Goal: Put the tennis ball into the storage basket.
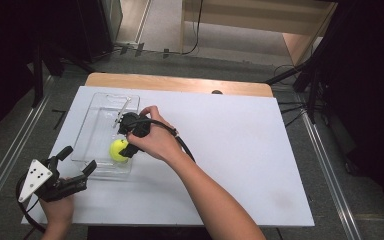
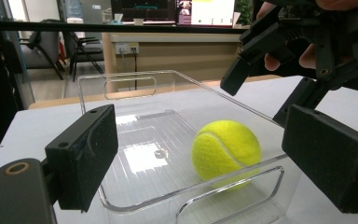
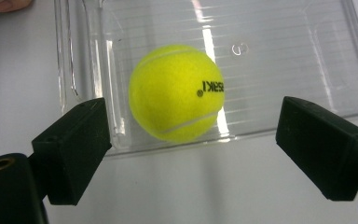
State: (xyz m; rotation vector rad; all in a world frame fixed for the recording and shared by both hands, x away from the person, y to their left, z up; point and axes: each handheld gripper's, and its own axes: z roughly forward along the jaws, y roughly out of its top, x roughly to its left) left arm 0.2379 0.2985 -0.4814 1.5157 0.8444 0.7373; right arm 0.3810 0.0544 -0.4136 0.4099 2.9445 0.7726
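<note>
A yellow tennis ball (image 1: 117, 150) (image 2: 226, 149) (image 3: 176, 91) lies in the near end of a clear plastic tray (image 1: 102, 117) (image 2: 135, 98) (image 3: 298, 56) on the white table. My right gripper (image 1: 126, 148) (image 3: 191, 144) hangs just over the ball and points down at it. Its jaws stand wide apart and its pads (image 3: 74, 144) are clear of the ball. It also shows at the top right of the left gripper view (image 2: 261, 93). My left gripper (image 1: 78, 161) (image 2: 205, 154) rests low at the tray's near rim, open, and faces the ball with nothing between its pads.
The white board (image 1: 240, 150) covers a wooden table whose far edge (image 1: 180, 82) shows. Black stands and cables (image 1: 305, 85) ring the table on the floor. The tray has a cut-out handle (image 2: 233, 196) at its near rim.
</note>
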